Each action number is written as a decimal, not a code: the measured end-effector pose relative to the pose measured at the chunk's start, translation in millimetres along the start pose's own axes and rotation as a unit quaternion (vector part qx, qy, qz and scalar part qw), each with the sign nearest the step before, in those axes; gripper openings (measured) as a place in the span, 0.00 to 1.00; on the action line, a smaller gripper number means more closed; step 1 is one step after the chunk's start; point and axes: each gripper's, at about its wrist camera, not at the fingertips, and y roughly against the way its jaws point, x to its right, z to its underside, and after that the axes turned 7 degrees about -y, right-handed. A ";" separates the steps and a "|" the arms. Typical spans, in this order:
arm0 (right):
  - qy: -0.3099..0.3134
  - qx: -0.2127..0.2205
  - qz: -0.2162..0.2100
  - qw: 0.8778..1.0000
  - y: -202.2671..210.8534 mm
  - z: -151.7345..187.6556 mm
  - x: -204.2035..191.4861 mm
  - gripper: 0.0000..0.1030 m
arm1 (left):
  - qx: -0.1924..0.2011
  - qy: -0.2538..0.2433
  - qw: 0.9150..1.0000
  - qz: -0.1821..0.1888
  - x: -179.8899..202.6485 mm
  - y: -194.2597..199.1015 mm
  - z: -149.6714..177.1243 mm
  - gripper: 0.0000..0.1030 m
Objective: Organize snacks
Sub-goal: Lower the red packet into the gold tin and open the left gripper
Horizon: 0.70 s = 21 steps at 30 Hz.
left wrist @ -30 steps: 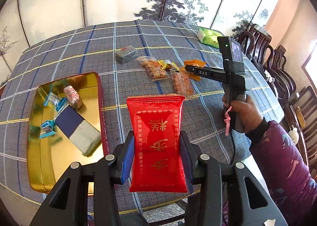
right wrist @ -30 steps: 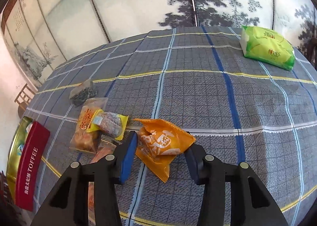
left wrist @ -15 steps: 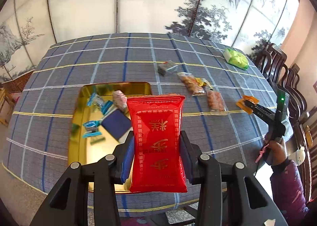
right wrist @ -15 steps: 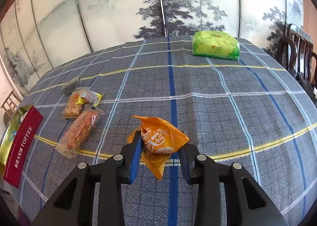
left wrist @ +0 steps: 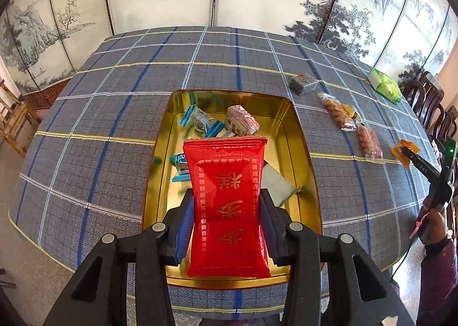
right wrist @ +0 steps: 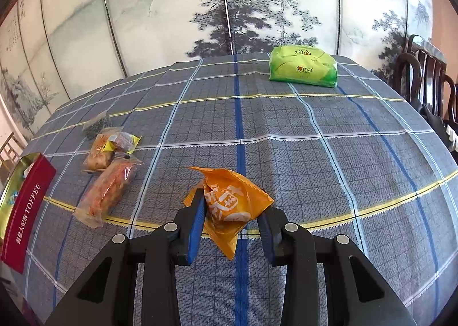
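My left gripper (left wrist: 226, 226) is shut on a red snack packet (left wrist: 227, 206) and holds it above the near end of the gold tin (left wrist: 300, 137). The tin holds several small wrapped snacks (left wrist: 242, 124) and a grey-white packet (left wrist: 276, 186). My right gripper (right wrist: 232, 223) is shut on an orange snack packet (right wrist: 232, 200), lifted above the checked tablecloth; it shows at the right of the left wrist view (left wrist: 405, 151). The tin's red side (right wrist: 24, 208), marked TOFFEE, is at the far left of the right wrist view.
Loose snacks lie on the cloth: two clear packs of orange pieces (right wrist: 107, 191), a small yellow-ended packet (right wrist: 124, 140) and a dark packet (right wrist: 96, 127). A green pack (right wrist: 303, 70) lies at the far edge. Dark wooden chairs (right wrist: 423, 80) stand at the right. A painted screen is behind.
My left gripper has swung left with the red packet, from beside the tin to over it. My right gripper has closed on the orange packet, lifted it and drawn back from the other snacks.
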 end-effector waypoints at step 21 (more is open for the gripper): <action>-0.005 -0.005 0.001 1.000 -2.1 0.3 5.0 0.35 | -0.017 -0.018 0.999 -0.033 -12.7 -47.5 12.1 0.38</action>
